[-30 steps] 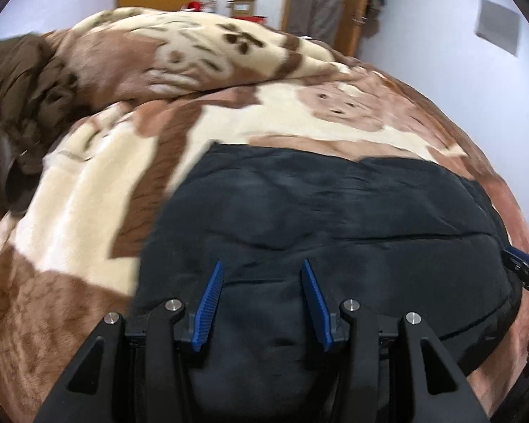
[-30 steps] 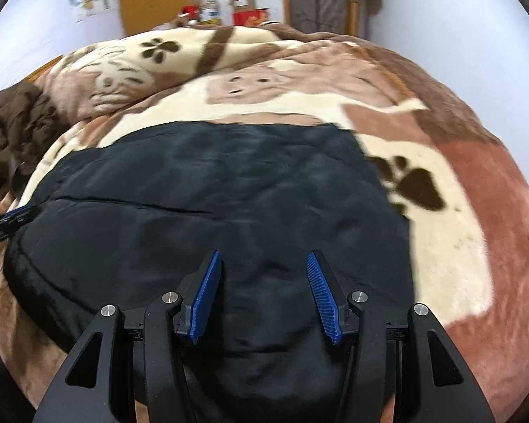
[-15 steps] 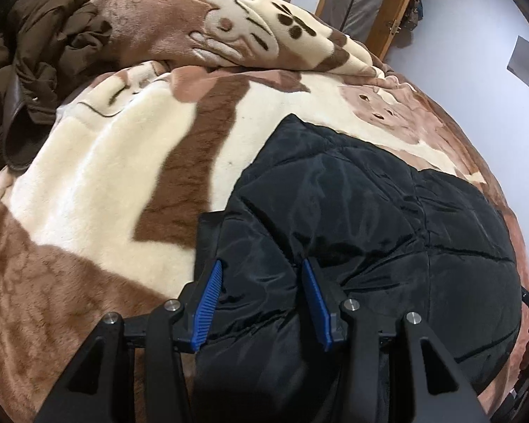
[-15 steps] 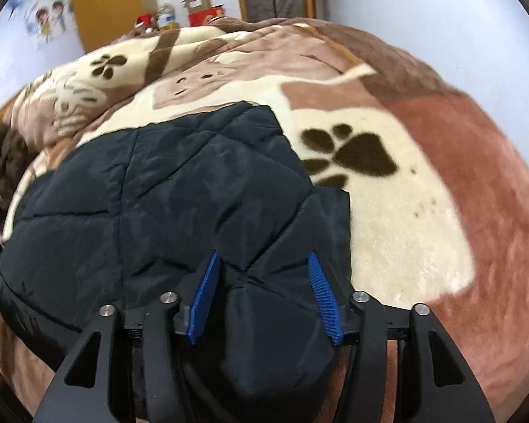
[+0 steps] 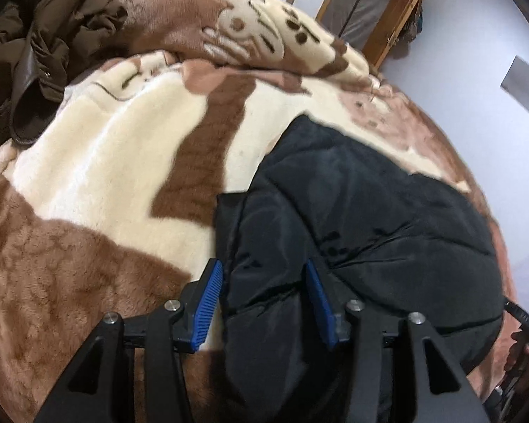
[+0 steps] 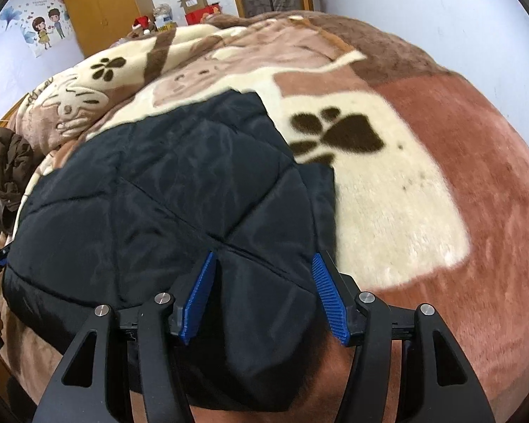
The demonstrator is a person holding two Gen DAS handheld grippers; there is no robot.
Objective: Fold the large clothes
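Note:
A black quilted jacket (image 5: 370, 211) lies folded on a brown and cream plush blanket (image 5: 105, 176). My left gripper (image 5: 264, 282) points down at the jacket's near left corner. A puffy fold of the jacket sits between its blue pads, which are opening, and a strip of blanket shows beside the left pad. My right gripper (image 6: 264, 275) straddles the near right corner of the jacket (image 6: 158, 194), its pads spread with no clear pinch on the cloth.
A crumpled brown coat (image 5: 53, 28) lies at the far left of the bed. The blanket (image 6: 405, 194) stretches bare to the right of the jacket. A wardrobe, boxes and a door stand beyond the bed; a white wall runs along the right.
Both grippers sank toward the bed and rolled outward. The jacket's smooth dark face became a quilted folded layer. Both pairs of pads spread a little wider.

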